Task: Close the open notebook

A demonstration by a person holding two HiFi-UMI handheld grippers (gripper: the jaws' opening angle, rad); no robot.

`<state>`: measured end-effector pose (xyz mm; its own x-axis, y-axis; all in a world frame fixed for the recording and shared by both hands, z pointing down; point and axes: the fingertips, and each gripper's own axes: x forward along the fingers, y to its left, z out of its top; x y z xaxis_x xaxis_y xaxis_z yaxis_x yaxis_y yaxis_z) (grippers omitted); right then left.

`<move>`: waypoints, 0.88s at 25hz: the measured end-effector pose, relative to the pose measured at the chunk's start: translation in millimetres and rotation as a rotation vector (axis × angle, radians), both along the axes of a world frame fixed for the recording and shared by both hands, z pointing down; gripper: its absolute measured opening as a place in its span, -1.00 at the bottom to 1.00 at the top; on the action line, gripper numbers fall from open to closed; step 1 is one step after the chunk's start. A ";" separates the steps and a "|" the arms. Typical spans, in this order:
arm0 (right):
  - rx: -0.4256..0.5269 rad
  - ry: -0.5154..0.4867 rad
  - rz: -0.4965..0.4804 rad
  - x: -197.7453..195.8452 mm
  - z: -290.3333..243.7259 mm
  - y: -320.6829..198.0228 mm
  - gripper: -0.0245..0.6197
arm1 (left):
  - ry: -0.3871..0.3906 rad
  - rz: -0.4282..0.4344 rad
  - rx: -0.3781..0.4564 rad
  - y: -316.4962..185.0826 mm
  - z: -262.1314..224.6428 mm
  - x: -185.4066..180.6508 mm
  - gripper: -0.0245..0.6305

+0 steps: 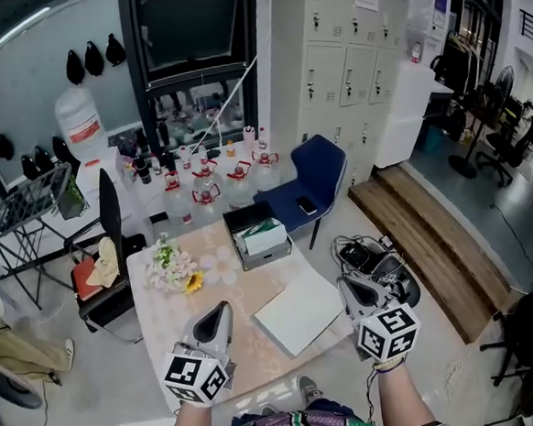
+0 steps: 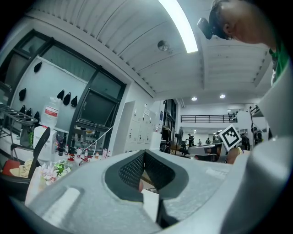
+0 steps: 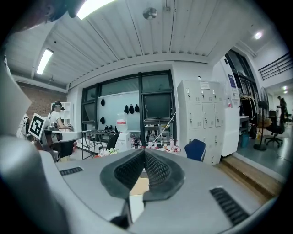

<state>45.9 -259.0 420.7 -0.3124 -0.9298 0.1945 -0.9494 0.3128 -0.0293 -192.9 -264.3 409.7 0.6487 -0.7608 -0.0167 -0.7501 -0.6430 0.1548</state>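
Note:
A white notebook [image 1: 299, 311] lies flat on the pale patterned table [image 1: 178, 320], showing a single white face; I cannot tell whether it is a cover or a page. My left gripper [image 1: 223, 306] hovers just left of it with its jaws together and nothing between them. My right gripper [image 1: 344, 283] hangs at the notebook's right edge, also shut and empty. In the left gripper view the left gripper [image 2: 144, 152] has its ribbed pads meeting at the tip. In the right gripper view the right gripper [image 3: 144, 151] looks the same. Neither gripper touches the notebook.
A bunch of flowers [image 1: 172, 266] lies at the table's far left and a black box [image 1: 258, 235] with a green and white pack sits at the far edge. A blue chair [image 1: 308, 180], a black chair [image 1: 110, 220] and a cable pile [image 1: 369, 255] surround the table.

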 end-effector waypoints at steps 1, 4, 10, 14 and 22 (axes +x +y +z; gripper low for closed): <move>0.010 0.001 -0.013 1.2 -3.0 -4.4 -0.92 | 0.002 -0.010 0.000 -1.0 -1.0 1.7 -0.87; 0.043 0.003 -0.042 8.8 -13.4 -14.5 -0.92 | 0.006 -0.036 0.005 -4.6 -5.5 8.5 -0.87; 0.066 -0.023 -0.080 34.2 -22.5 -26.4 -0.92 | -0.002 -0.066 0.017 -11.2 -17.5 29.4 -0.87; 0.033 -0.077 -0.136 45.5 -11.2 -32.0 -0.68 | -0.016 -0.064 0.020 -15.1 -18.7 45.1 -0.87; -0.089 -0.049 -0.132 77.9 50.9 -43.1 -0.60 | -0.048 -0.037 0.015 -18.4 -9.4 78.7 -0.87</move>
<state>123.7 -302.2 471.6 -0.4418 -0.8598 0.2561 -0.8969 0.4288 -0.1079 -114.2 -282.7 400.4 0.6206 -0.7842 0.0023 -0.7797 -0.6167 0.1086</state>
